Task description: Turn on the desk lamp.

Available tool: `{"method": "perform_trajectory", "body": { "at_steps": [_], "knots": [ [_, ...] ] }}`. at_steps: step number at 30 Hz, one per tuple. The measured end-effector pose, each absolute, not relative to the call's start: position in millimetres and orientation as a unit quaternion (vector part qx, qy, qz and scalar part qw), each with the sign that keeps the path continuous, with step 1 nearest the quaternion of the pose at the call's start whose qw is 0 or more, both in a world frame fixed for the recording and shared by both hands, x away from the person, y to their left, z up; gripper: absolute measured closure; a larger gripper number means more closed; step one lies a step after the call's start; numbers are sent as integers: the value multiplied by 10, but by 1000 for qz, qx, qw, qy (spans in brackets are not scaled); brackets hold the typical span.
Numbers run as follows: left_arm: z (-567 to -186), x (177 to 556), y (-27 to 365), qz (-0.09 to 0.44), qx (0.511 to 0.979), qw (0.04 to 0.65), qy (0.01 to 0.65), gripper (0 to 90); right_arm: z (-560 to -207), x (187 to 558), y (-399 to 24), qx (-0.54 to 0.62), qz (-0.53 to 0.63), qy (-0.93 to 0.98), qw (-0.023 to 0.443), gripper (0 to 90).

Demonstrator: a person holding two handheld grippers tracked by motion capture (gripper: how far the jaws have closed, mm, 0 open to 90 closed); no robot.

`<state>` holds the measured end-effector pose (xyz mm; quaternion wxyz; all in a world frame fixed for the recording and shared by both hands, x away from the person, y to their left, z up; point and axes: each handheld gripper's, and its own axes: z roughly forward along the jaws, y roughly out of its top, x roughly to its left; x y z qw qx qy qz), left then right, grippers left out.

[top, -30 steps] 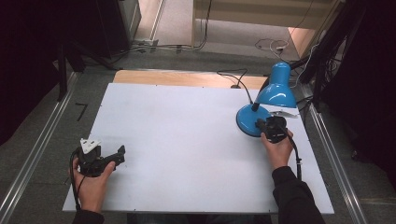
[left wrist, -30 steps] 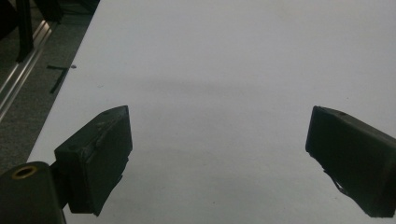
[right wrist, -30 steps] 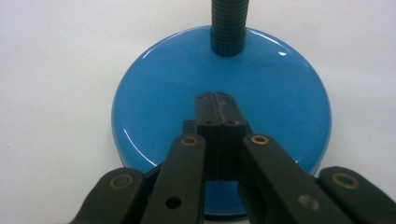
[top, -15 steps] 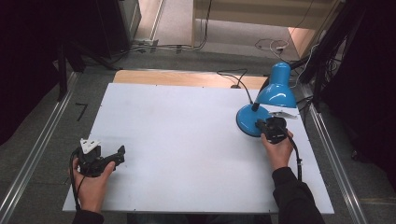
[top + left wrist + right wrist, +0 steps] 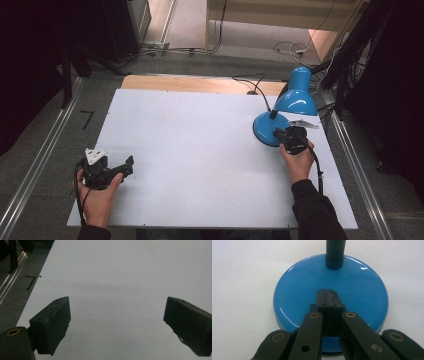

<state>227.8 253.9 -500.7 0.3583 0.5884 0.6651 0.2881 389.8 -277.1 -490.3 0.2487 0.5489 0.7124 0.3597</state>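
Now: right tool [image 5: 327,293] pressed shut over a blue desk lamp's base [image 5: 294,290].
Lamp [image 5: 292,100] stands far right on the white tabletop [image 5: 190,135]; left tool [image 5: 112,170] rests near left, jaws spread wide, empty. Glossy base looks slippery and heavy, shade top-heavy; the ribbed black gooseneck [image 5: 334,251] seems the surer hold.

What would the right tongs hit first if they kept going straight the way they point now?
Probably the black flexible neck rising from the blue lamp base; the shut right tongs already sit over that base, aimed at it.
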Motion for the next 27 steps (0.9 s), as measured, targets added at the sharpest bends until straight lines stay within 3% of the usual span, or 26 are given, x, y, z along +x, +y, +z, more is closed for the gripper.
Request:
{"method": "perform_trajectory", "body": {
  "at_steps": [27],
  "knots": [
    [-4969, 2236, 2525, 285, 590, 362, 663, 82, -4910, 3876, -2777, 545, 361, 713, 254, 880]
  ]
}}
